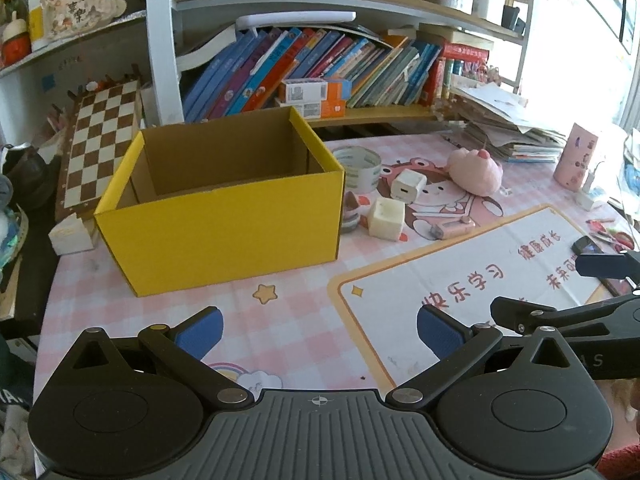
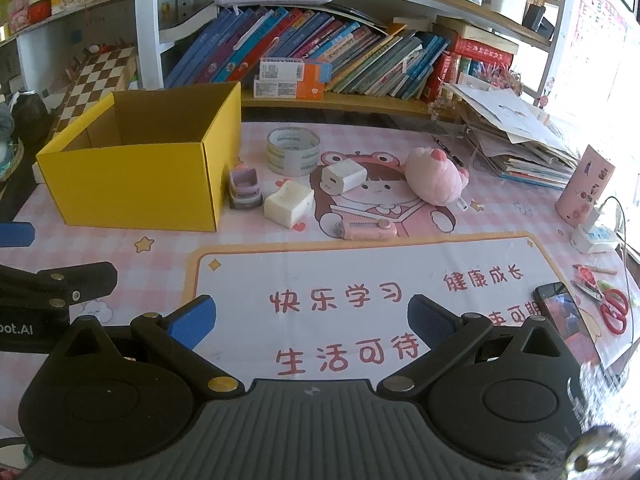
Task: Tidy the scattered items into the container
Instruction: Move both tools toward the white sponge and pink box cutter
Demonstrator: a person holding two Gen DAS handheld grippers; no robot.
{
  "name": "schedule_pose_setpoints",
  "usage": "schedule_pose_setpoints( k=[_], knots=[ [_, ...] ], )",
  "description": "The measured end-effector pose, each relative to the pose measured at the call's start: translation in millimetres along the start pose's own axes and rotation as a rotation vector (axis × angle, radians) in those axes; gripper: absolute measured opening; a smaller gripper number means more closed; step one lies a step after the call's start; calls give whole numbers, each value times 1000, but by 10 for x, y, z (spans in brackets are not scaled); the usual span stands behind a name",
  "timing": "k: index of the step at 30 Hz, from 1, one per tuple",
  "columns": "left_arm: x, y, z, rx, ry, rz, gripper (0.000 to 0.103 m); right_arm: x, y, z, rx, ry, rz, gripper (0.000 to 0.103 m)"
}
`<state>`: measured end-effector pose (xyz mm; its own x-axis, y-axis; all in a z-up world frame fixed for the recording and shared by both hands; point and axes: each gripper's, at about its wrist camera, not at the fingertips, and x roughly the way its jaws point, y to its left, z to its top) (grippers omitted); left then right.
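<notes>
An open yellow cardboard box (image 1: 224, 224) (image 2: 132, 184) stands on the pink desk mat; the part of its inside that shows is empty. To its right lie a tape roll (image 2: 293, 151) (image 1: 357, 168), a white charger (image 2: 343, 177) (image 1: 408, 186), a cream block (image 2: 288, 203) (image 1: 386, 218), a small purple toy (image 2: 244, 188), a pink plush (image 2: 436, 176) (image 1: 476, 171) and a pink utility knife (image 2: 368, 229) (image 1: 452, 228). My left gripper (image 1: 320, 330) is open and empty, in front of the box. My right gripper (image 2: 312, 320) is open and empty, over the white placemat.
A bookshelf with leaning books (image 2: 320, 52) runs along the back. A paper stack (image 2: 516, 136), a pink cup (image 2: 584, 190), a phone (image 2: 560, 312), red scissors (image 2: 614, 312) and a power strip (image 2: 594, 238) sit at the right. A chessboard (image 1: 100, 140) leans at the left.
</notes>
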<state>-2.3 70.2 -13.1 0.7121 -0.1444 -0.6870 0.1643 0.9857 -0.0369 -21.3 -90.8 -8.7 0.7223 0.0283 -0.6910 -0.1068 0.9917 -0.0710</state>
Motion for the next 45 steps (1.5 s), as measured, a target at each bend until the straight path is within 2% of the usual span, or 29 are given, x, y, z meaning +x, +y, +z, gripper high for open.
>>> schedule_pose_setpoints(
  k=[12, 23, 45],
  knots=[
    [2, -16, -17, 17, -5, -49, 103, -45, 2, -50, 17, -2, -33, 103],
    [73, -99, 22, 22, 12, -42, 103, -58, -109, -45, 30, -12, -50, 103],
    [232, -385, 183, -44, 21, 50, 103, 243, -481, 187, -39, -3, 52, 103]
  ],
)
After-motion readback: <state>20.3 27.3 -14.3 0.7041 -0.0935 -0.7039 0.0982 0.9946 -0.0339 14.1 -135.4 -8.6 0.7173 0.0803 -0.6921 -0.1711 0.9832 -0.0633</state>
